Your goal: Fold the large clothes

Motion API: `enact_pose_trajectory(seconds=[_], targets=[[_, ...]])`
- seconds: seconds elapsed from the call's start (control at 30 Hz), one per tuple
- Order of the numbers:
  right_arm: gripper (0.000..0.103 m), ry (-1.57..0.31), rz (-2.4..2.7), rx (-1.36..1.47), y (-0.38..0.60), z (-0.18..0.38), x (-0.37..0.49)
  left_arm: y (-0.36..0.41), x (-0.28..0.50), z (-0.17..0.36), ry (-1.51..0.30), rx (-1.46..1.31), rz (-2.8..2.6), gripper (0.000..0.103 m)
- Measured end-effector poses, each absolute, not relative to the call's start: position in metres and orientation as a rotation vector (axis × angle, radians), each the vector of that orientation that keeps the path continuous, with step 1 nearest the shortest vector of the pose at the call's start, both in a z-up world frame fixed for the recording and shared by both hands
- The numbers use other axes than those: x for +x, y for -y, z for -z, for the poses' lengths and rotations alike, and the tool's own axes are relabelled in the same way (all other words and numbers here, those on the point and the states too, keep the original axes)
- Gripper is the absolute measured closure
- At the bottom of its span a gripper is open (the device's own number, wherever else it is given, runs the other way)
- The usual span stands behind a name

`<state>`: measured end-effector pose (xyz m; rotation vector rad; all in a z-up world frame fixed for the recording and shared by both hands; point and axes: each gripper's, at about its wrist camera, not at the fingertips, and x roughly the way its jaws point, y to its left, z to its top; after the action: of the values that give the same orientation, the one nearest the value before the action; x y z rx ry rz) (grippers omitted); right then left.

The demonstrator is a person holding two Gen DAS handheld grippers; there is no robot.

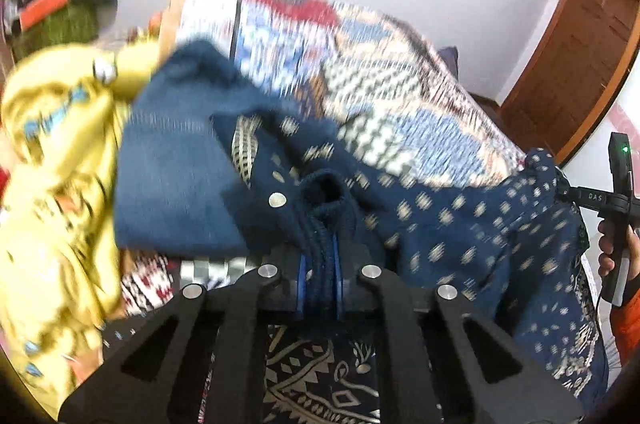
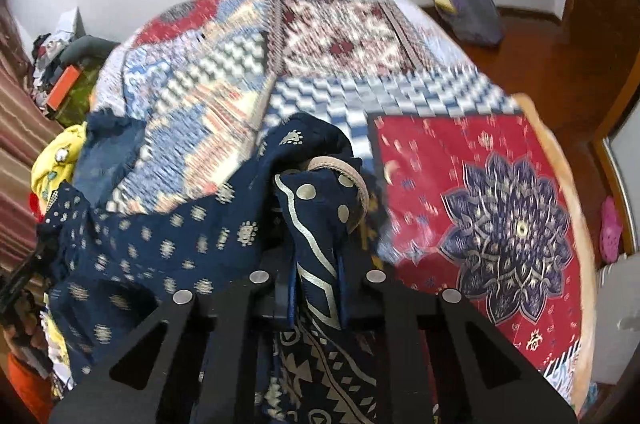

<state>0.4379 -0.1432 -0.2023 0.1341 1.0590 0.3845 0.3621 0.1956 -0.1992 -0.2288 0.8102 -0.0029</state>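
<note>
A large navy garment with cream printed motifs [image 1: 460, 224] hangs stretched between both grippers above the bed. My left gripper [image 1: 320, 264] is shut on a bunched navy edge of it. My right gripper [image 2: 316, 284] is shut on another bunched edge with a cream line pattern; the garment [image 2: 160, 244] drapes away to the left. The right gripper's body and the hand holding it show at the far right of the left wrist view [image 1: 618, 208]. The picture is blurred by motion.
A patchwork bedspread [image 2: 320, 36] covers the bed. A yellow garment [image 1: 60, 184] and a blue denim piece [image 1: 176, 176] lie at the left. A wooden door [image 1: 580, 56], a dark bag on the wooden floor [image 2: 468, 0] and cluttered shelves [image 2: 60, 64] surround it.
</note>
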Motion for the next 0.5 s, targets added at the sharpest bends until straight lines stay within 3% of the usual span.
enact_pose_trajectory(seconds=[0.27,0.5], targets=[[0.091,-0.906,-0.456,0.061,0.113,0.142,0.446,-0.203,0.387,0.154,-0.724,-0.242,-0.001,0.094],[0.091,-0.873,-0.423,0.013,0.093,0.144,0.490,-0.224,0.435,0.168,-0.739,-0.235,-0.058,0.094]])
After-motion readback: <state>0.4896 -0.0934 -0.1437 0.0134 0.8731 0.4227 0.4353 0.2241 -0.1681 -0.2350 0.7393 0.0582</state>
